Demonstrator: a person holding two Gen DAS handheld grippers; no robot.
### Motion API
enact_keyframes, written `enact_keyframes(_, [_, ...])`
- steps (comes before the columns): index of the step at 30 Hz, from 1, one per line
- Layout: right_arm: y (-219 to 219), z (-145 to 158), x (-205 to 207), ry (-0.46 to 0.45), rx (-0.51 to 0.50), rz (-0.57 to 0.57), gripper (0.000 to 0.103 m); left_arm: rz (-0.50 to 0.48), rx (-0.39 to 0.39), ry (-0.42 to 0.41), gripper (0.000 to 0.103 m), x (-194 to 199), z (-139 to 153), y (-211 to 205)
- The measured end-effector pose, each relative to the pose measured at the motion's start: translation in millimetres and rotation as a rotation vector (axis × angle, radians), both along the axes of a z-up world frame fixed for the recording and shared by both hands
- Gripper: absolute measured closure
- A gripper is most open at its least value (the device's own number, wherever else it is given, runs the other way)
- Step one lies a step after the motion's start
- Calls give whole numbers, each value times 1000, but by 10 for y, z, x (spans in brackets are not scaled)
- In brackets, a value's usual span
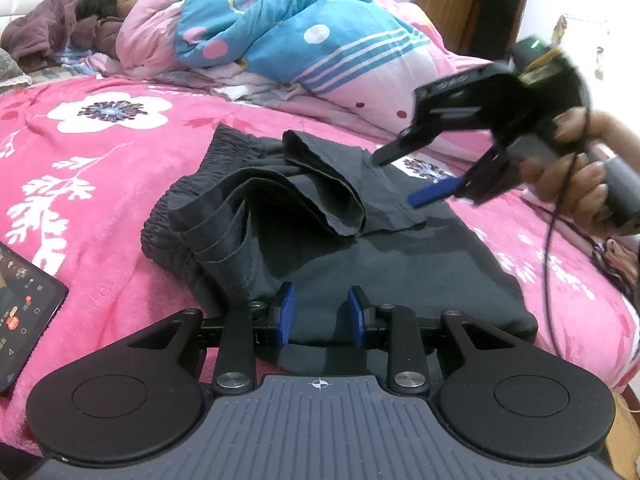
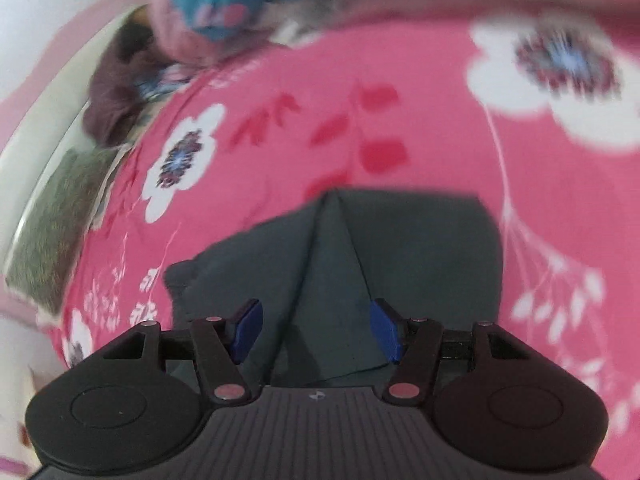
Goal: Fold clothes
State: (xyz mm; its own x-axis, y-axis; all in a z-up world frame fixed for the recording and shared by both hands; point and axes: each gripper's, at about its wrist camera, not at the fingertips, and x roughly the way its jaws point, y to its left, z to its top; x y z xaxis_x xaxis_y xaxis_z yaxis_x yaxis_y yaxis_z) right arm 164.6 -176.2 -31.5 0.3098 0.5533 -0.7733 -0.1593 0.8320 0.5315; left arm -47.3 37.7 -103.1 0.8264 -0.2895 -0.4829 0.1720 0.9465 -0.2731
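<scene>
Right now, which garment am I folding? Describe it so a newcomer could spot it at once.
Start at the pink flowered blanket covering the bed. In its middle, in front of the blue and pink quilt, lies the dark grey trousers, partly folded. They are the only plain dark fabric there, with a gathered elastic waistband at the left end.

Pink floral blanket [image 1: 100,200], rolled quilt [image 1: 280,32], perhaps a tablet [image 1: 24,312].

Bare pink bedspread [image 1: 100,200] left of trousers [image 1: 320,240], tablet [image 1: 24,312] beyond
</scene>
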Motion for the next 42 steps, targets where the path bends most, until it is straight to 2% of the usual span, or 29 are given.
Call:
enact_keyframes(2, [-5,-131,78,29,13,-39,41,4,-5,0,75,-4,-1,4])
enact_keyframes(4, [2,-222,143,73,90,-55,40,7,-9,2,75,-6,0,7])
enact_keyframes(6, [-11,-223,157,86,154,-55,40,9,-13,3,75,-9,-1,12])
enact_keyframes(10, [-49,-140,135,66,217,-32,41,8,-20,5,75,-8,-2,19])
enact_keyframes(13, [-111,-82,140,27,191,-67,41,8,-26,6,75,-8,-3,25])
enact_keyframes(17, [-173,-220,183,55,108,-117,41,7,-33,8,75,-9,-3,33])
enact_keyframes(21, [-119,-297,193,100,137,-69,41,7,-37,9,75,-8,-3,37])
enact_keyframes(24, [-64,-219,200,107,211,-37,41,8,-39,10,75,-8,-2,39])
enact_keyframes(27, [83,-68,202,66,201,6,41,8,-41,10,75,-7,-1,40])
enact_keyframes(29, [221,39,177,20,163,41,41,9,-42,11,75,-6,-1,41])
enact_keyframes(33, [527,197,36,-100,10,129,41,9,-44,12,75,-9,0,40])
enact_keyframes(36, [740,238,-132,-178,-105,200,41,9,-43,11,75,-19,0,33])
enact_keyframes(42, [1033,327,-345,-289,-255,286,41,9,-44,11,75,-32,1,34])
